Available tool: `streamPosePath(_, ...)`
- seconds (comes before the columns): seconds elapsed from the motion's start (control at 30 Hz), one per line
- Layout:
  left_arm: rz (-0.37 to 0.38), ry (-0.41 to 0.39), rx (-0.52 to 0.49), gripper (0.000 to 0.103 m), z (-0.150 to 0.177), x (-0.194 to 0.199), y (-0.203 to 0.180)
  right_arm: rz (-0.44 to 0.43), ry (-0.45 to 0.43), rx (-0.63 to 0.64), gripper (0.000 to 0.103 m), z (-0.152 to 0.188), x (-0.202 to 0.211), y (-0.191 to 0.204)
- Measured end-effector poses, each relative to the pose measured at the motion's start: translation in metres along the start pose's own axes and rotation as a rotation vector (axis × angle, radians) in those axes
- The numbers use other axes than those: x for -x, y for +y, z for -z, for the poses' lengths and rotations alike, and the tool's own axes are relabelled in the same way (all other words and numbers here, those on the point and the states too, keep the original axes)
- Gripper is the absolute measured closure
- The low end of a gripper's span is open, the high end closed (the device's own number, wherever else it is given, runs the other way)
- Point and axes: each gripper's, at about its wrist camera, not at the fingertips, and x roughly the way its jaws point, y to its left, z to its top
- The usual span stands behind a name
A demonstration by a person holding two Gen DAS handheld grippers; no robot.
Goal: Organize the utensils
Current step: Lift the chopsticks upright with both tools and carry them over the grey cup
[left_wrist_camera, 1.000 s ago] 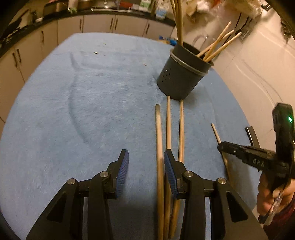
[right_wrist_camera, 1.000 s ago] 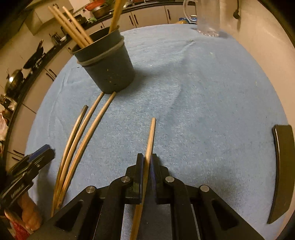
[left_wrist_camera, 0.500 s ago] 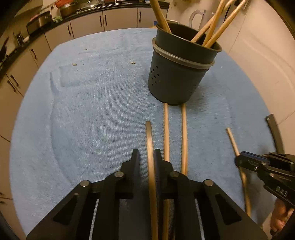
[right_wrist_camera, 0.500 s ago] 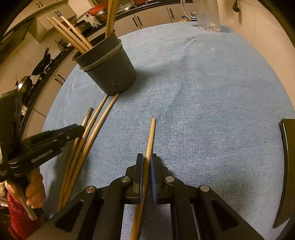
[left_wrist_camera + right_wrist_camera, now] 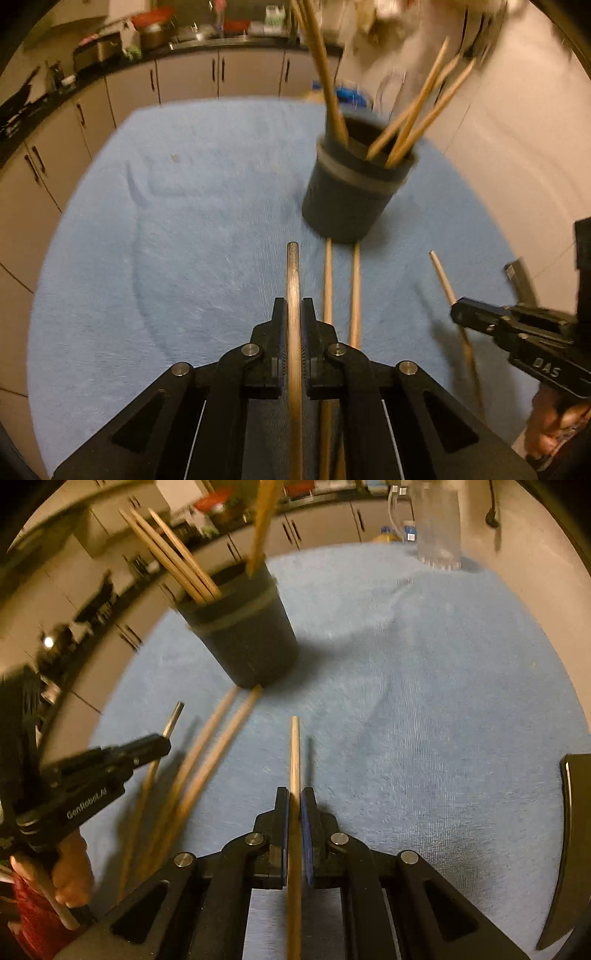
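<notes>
A dark grey utensil holder [image 5: 351,192] [image 5: 243,638] stands on the blue towel [image 5: 184,229] with several wooden chopsticks leaning in it. My left gripper [image 5: 294,314] is shut on a chopstick [image 5: 293,280] that points toward the holder and sits slightly above the towel. Two more chopsticks [image 5: 341,288] lie flat just right of it, their tips at the holder's base. My right gripper [image 5: 294,801] is shut on another chopstick [image 5: 294,753], seen in the left wrist view as a black tool [image 5: 517,339] at the right.
A glass pitcher [image 5: 436,528] stands at the towel's far edge. A black curved object [image 5: 570,842] lies at the right edge. Kitchen cabinets [image 5: 184,77] run behind the table. A person's hand [image 5: 70,871] holds the left tool.
My left gripper slid onto the leftmost chopstick, closed on it and lifted a little. The right gripper kept its grip on its chopstick and barely moved.
</notes>
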Motion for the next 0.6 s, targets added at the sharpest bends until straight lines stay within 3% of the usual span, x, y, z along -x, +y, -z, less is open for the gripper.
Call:
streamPosePath(0.23, 0.005, -0.206, 0.035, 0.096, -0.004, 0.074, 0.004, -0.062, -0.211, 0.06, 0.096, -0.001, 0.048, 0.029)
streamPosePath(0.4, 0.004, -0.264, 0.032, 0.096, -0.004, 0.098, 0.001, -0.091, -0.325, 0.105, 0.096, 0.003, 0.072, 0.05)
streamPosePath(0.6, 0.001, -0.292, 0.029, 0.096, -0.007, 0.112, -0.005, -0.101, -0.4, 0.123, 0.096, 0.005, 0.091, 0.062)
